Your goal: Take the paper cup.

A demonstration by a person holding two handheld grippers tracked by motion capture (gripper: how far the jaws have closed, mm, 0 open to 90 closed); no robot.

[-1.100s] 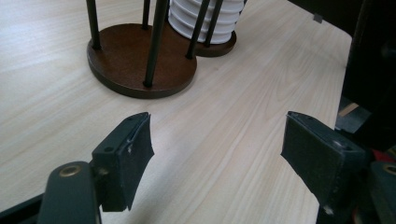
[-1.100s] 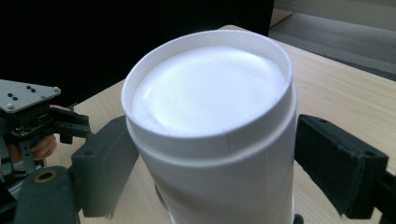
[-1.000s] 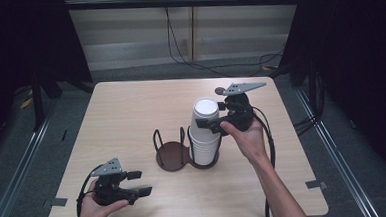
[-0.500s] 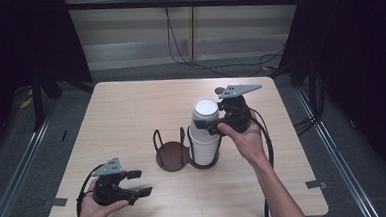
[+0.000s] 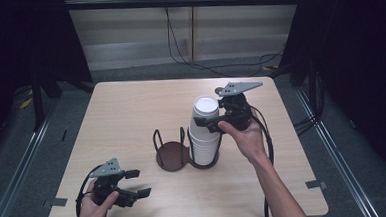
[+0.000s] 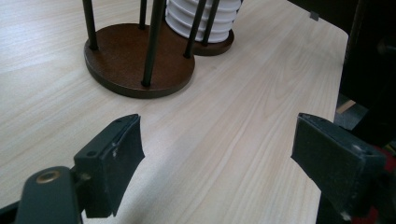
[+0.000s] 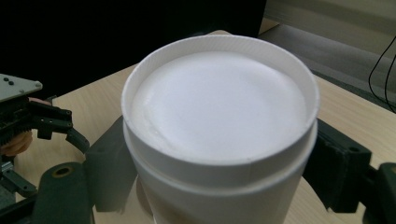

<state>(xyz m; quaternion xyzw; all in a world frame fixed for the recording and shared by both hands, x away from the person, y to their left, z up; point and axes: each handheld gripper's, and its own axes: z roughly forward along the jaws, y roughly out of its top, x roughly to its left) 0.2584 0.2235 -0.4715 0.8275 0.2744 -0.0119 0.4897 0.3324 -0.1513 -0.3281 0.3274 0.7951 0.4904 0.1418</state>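
A stack of white cups (image 5: 203, 144) stands upside down in the right ring of a brown two-ring cup holder (image 5: 170, 155) with black rods. My right gripper (image 5: 206, 121) is shut on the topmost cup (image 7: 219, 102), one pad pressed on each side just below its rim. The holder's left ring (image 6: 135, 60) is bare. My left gripper (image 5: 139, 183) rests at the table's front left, pointing at the holder. Its jaws have just been opening and stand apart with nothing between them, only bare tabletop in the left gripper view (image 6: 217, 144).
The light wooden table (image 5: 131, 111) has free room on its left half and far side. Beyond its edges lie dark floor, black curtains and cables (image 5: 214, 67). The left gripper (image 7: 28, 121) also shows far off in the right gripper view.
The left gripper's jaws have spread apart. Both hands have kept their places, and the right gripper still clasps the top cup.
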